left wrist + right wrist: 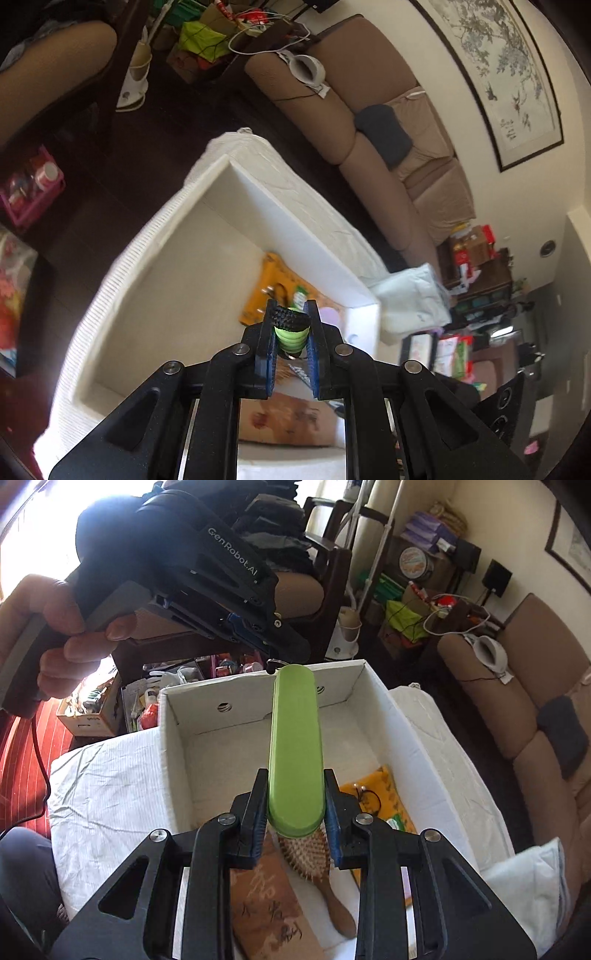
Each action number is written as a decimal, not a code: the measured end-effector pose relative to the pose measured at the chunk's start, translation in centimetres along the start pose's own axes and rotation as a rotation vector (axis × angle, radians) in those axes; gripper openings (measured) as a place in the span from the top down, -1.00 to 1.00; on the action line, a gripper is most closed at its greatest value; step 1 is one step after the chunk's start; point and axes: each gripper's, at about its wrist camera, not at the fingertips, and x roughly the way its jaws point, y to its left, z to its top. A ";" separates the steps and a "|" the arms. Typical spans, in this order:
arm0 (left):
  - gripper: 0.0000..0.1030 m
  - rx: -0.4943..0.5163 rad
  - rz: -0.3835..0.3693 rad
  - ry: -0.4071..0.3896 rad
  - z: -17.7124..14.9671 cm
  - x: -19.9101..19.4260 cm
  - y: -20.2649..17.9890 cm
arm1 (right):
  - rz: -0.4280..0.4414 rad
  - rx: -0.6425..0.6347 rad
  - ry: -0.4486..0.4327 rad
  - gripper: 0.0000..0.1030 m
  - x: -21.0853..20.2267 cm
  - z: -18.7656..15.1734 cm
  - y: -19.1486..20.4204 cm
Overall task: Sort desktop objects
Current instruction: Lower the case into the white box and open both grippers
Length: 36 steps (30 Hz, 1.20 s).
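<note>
Right jaws gripping green case, left jaws gripping paracord, white box holding hairbrush

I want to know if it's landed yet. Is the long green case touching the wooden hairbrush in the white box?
Cannot tell. In the right wrist view the green case, clamped in the right gripper, overlaps the hairbrush, hiding any gap or contact.

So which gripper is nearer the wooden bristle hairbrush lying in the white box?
Right. The right gripper, shut on a long green case, is directly above the hairbrush. The left gripper, pinching a small green-and-black item, is over the box's far wall.
</note>
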 end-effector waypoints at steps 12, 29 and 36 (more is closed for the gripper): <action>0.76 0.005 0.198 0.070 3.1 9.8 2.7 | 0.041 0.001 0.187 0.48 15.7 -1.1 -6.4; -0.26 -0.382 0.036 0.023 -3.2 8.9 7.3 | 0.020 -0.092 0.269 0.45 21.5 -0.8 -8.1; -0.27 -0.382 -0.049 0.022 -4.1 7.1 7.6 | 0.010 -0.064 0.265 0.49 21.9 -0.1 -9.5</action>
